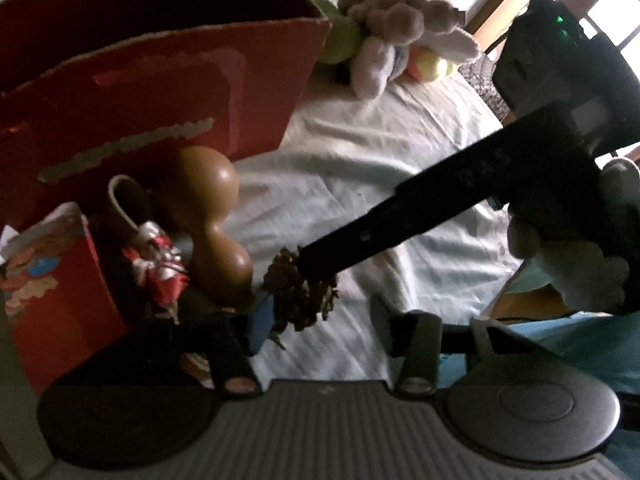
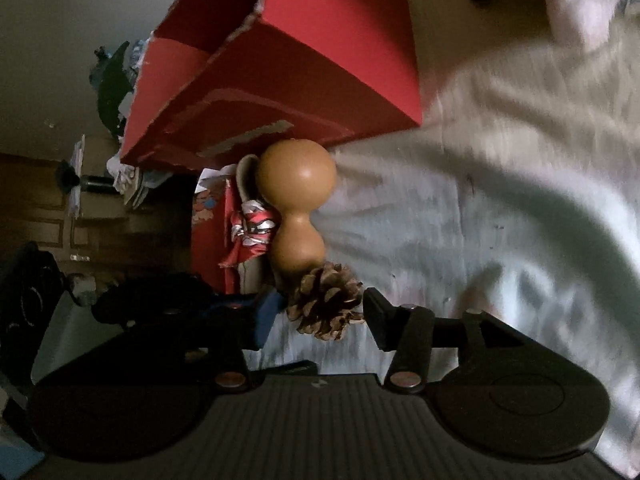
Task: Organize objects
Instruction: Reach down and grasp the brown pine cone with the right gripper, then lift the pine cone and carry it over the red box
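A brown pine cone point(image 2: 326, 304) sits between the fingers of my right gripper point(image 2: 322, 316); it touches the right finger and lies close to the blue pad on the left, so the gripper looks shut on it. In the left wrist view that right gripper point(image 1: 308, 258) reaches in from the right as a long black bar ending on the pine cone point(image 1: 296, 300). My left gripper point(image 1: 324, 320) is open, its blue pad beside the cone. A tan gourd point(image 1: 208, 200) point(image 2: 296, 180) lies just beyond the cone, against a large red box point(image 1: 160, 80) point(image 2: 320, 60).
A small printed red carton point(image 1: 48, 288), a white cup and a red-and-silver wrapped item point(image 1: 160, 264) crowd the left by the gourd. A plush toy point(image 1: 392, 28) and yellow-green balls point(image 1: 340, 40) lie at the far end of the white cloth point(image 1: 380, 152). A white-gloved hand point(image 1: 572, 264) holds the right gripper.
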Motion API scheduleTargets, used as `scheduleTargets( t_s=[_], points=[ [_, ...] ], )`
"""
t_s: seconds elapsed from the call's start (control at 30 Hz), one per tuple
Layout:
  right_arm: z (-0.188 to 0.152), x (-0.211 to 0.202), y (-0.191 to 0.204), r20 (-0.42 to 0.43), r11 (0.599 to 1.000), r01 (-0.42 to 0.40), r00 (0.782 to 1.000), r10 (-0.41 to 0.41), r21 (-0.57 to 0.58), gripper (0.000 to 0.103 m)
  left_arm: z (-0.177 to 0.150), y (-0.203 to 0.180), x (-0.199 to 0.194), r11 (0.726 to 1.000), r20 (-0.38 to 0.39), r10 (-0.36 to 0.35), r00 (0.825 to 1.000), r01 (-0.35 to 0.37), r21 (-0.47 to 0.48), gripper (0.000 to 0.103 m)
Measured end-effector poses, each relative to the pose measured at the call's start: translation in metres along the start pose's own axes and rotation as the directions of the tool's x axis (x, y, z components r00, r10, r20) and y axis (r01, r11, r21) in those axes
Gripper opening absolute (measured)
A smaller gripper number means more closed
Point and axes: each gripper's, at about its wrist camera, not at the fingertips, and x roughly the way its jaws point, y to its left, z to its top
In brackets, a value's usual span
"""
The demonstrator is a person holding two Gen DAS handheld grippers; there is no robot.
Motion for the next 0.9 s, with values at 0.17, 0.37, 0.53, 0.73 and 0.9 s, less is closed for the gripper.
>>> scheduleTargets(
  t_s=[0.17, 0.37, 0.53, 0.73, 0.9],
  points=[
    [-0.003, -0.001, -0.008, -0.029, 0.998, -0.034, 0.999, 0.036, 0.047, 0.054, 0.001, -0.002, 0.012, 0.999, -0.012, 0.045, 0.999, -0.045, -0.004, 0.052],
    [-0.006, -0.008, -0.012, -0.006, 0.997, -0.028, 1.0, 0.029, 0.069, 0.043, -0.001, -0.004, 0.009, 0.998, 0.001, 0.068, 0.998, -0.068, 0.012, 0.04],
    [-0.012, -0.015, -0.012, 0.012, 0.998, -0.019, 1.0, 0.019, 0.064, 0.038, 0.0, -0.006, 0.01, 0.997, 0.0, 0.071, 0.998, -0.071, 0.019, 0.027],
    [-0.019, -0.042, 0.004, 0.073, 0.999, -0.005, 0.997, 0.003, 0.031, 0.038, 0.007, -0.023, -0.015, 0.996, 0.077, 0.05, 0.996, -0.055, 0.075, 0.027],
    [-0.01, -0.086, 0.041, 0.177, 0.997, -0.004, 0.984, 0.017, -0.074, 0.038, 0.03, -0.032, -0.064, 0.989, 0.223, 0.011, 0.975, -0.043, 0.138, 0.027]
  ],
)
